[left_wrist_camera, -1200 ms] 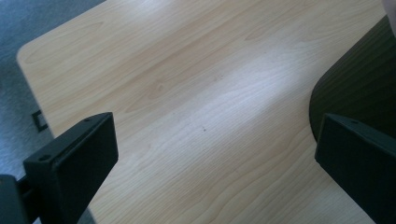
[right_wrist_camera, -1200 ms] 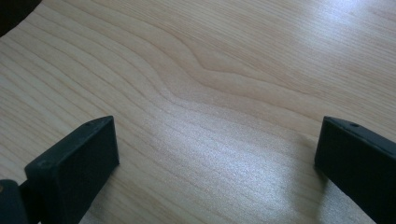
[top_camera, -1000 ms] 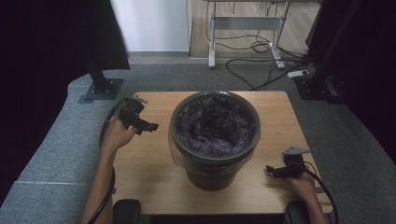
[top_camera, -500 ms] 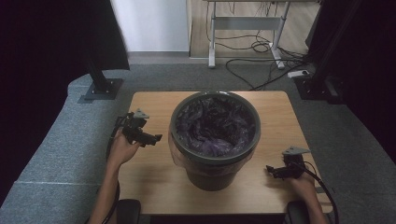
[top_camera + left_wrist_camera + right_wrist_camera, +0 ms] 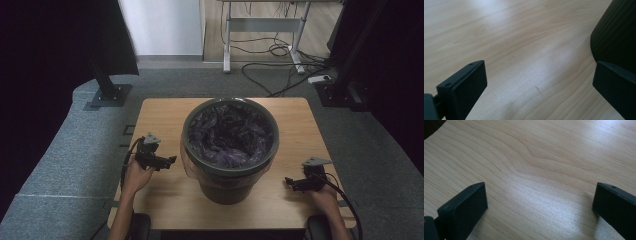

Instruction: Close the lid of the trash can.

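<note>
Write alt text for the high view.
A dark bin lined with a purple bag stands mid-table. The left gripper, open, points at its side; the right gripper, open, lies low near the table's front right, apart from it.

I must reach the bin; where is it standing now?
In the high view the bin stands mid-table, between the left gripper and the right gripper.
</note>
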